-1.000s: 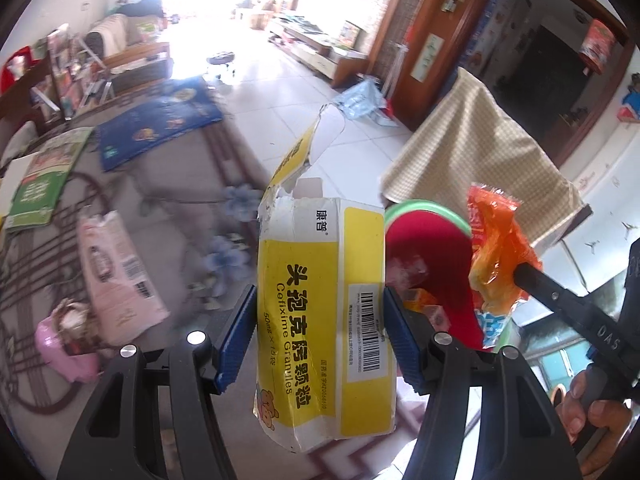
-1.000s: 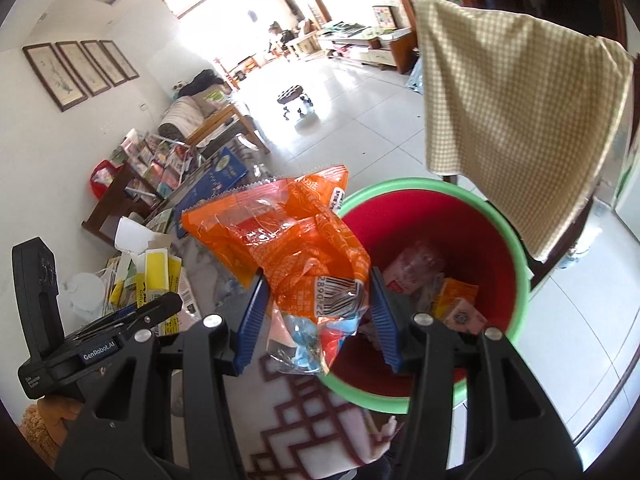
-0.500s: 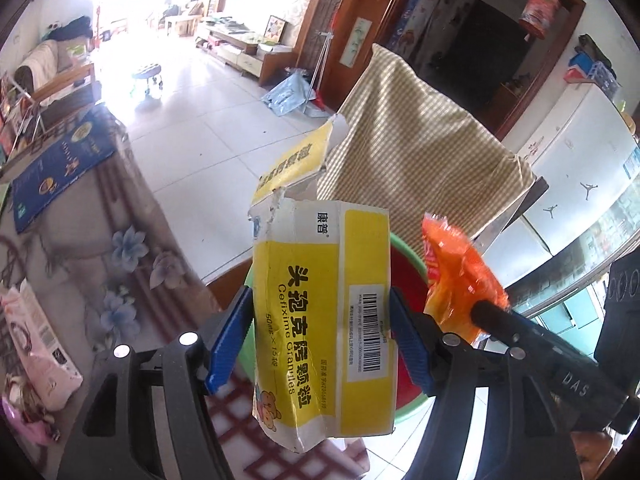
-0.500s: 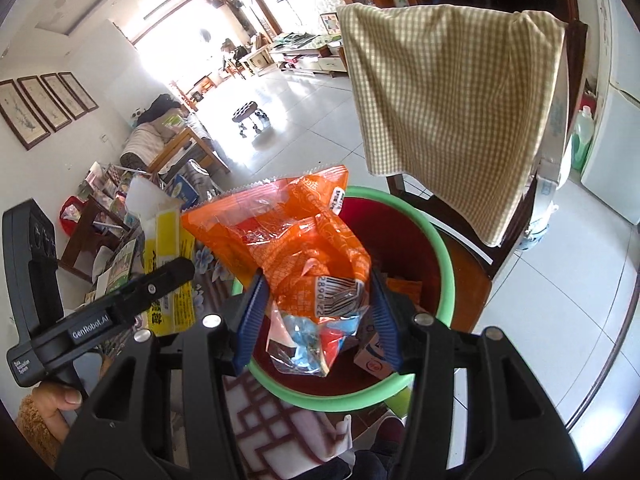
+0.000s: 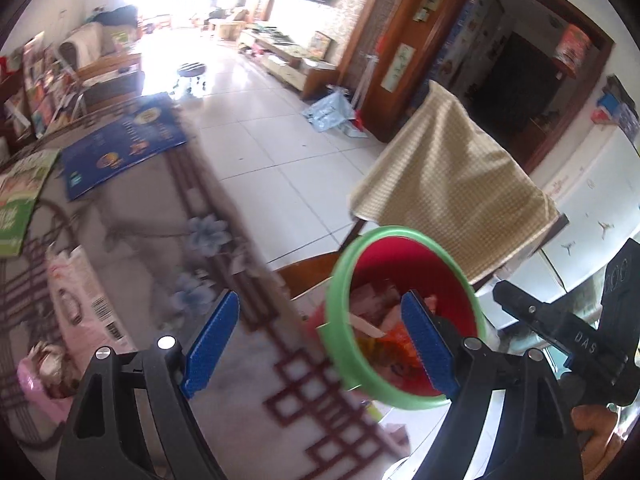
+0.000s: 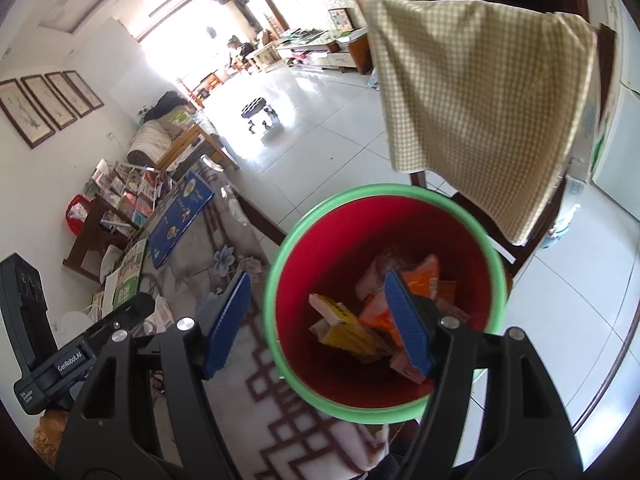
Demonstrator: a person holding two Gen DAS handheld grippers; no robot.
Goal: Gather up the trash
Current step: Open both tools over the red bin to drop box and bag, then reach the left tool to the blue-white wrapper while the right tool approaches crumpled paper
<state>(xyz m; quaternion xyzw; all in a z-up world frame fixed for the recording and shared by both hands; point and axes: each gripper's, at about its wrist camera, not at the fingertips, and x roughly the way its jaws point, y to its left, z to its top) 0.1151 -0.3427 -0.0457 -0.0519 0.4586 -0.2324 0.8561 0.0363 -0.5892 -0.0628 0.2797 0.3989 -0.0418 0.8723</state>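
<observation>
A red bin with a green rim (image 6: 280, 256) stands just off the table's edge and holds several pieces of trash. Among them lie a yellow medicine box (image 6: 344, 328) and an orange snack wrapper (image 6: 424, 276). My right gripper (image 6: 318, 320) hangs open over the bin with nothing between its blue pads. My left gripper (image 5: 320, 344) is open too and holds nothing; it sits above the table edge beside the bin's rim (image 5: 336, 280). On the table to the left lie a pink packet (image 5: 80, 300) and a crumpled pink wrapper (image 5: 36, 372).
A chair draped with a checked cloth (image 5: 452, 184) stands right behind the bin. A blue book (image 5: 120, 148) and a green magazine (image 5: 20, 200) lie at the far end of the patterned tablecloth (image 5: 280, 400). White tiled floor (image 6: 320, 152) lies beyond.
Both grippers have opened. The yellow box has left my left gripper and the orange wrapper my right; both now lie in the bin. The left view has swung back toward the table.
</observation>
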